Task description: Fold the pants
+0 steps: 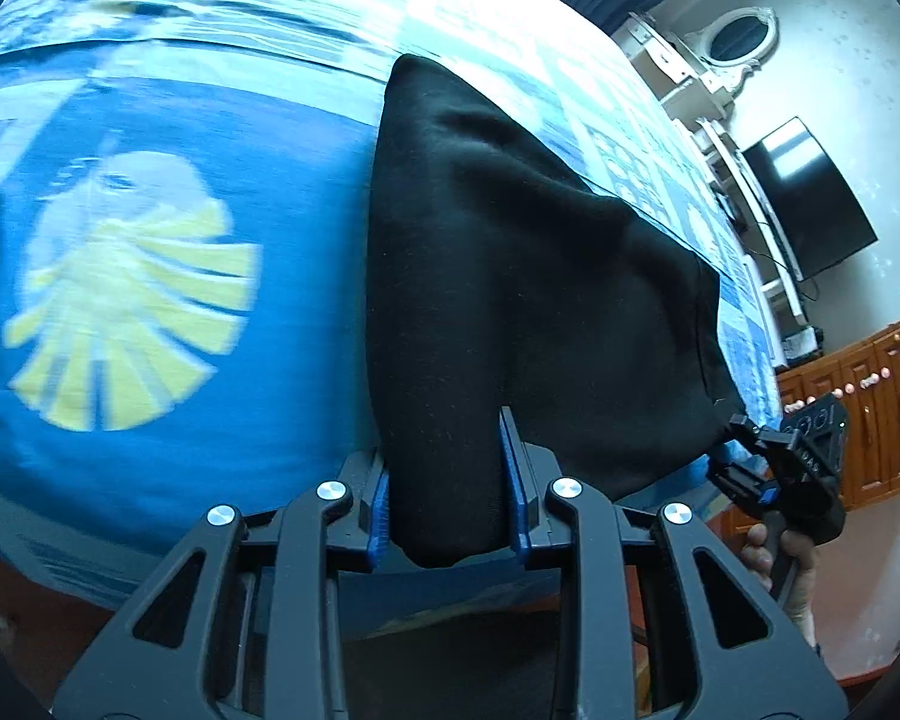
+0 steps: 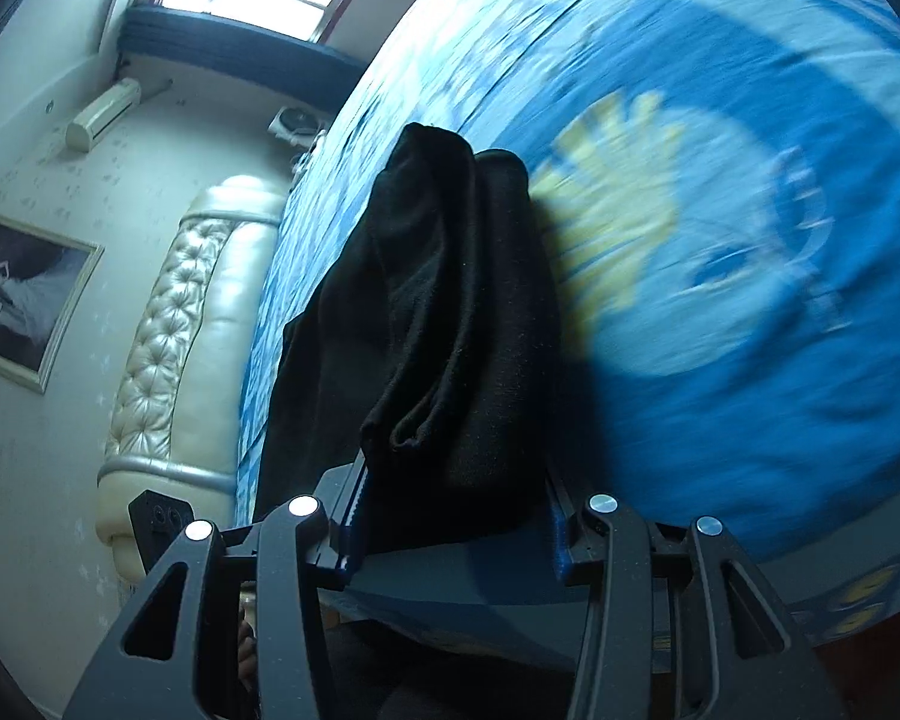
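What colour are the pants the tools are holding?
Black. The pants show best in the left wrist view, dark against the blue bedspread.

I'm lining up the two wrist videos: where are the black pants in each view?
Left wrist: black pants fill centre-right, clamped in the left gripper.
Right wrist: pants centre-left, clamped in the right gripper.
Shared landmark: the yellow fan print on the blue bedspread.

blue bedspread [image 1: 168, 276] with yellow fan motif, tufted cream headboard [image 2: 174, 324], framed picture [image 2: 24, 300], dark television [image 1: 810, 198]
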The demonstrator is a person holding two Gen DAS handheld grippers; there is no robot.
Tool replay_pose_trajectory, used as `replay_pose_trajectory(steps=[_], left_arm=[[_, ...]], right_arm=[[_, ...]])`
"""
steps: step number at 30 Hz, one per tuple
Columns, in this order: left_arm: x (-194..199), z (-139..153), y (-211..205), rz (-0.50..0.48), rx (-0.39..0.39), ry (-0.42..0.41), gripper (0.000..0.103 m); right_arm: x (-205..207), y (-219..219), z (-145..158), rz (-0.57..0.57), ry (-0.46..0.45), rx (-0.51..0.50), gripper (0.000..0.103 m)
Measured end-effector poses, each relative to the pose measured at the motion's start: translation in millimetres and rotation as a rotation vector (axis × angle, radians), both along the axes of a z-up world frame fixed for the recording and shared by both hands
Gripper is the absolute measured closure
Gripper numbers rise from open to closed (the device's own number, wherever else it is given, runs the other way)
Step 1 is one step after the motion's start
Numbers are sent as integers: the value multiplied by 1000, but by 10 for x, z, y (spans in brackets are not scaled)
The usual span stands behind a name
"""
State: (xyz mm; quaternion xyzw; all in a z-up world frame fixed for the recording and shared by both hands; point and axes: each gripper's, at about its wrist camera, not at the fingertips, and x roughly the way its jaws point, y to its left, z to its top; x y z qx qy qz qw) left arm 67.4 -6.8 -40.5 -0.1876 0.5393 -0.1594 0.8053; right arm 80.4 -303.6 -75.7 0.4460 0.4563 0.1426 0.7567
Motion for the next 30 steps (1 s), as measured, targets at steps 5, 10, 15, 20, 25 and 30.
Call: replay_pose_trajectory(steps=[5, 10, 15, 20, 25, 30], left_arm=[[-82, 56, 295, 43, 36, -3, 74], [-107, 35, 438, 66, 29, 2, 74], [-94, 18, 361, 58, 57, -8, 74], [-76, -13, 376, 61, 55, -6, 73], [-124, -42, 399, 61, 63, -10, 72], [-126, -43, 397, 61, 63, -10, 72]], right_arm=[[101, 355, 27, 79, -6, 3, 58], [134, 485, -52, 108, 5, -1, 58], [88, 398, -167, 102, 15, 19, 58], [74, 388, -187, 104, 12, 16, 58], [78, 433, -150, 104, 11, 14, 58], [78, 436, -150, 103, 11, 14, 58]])
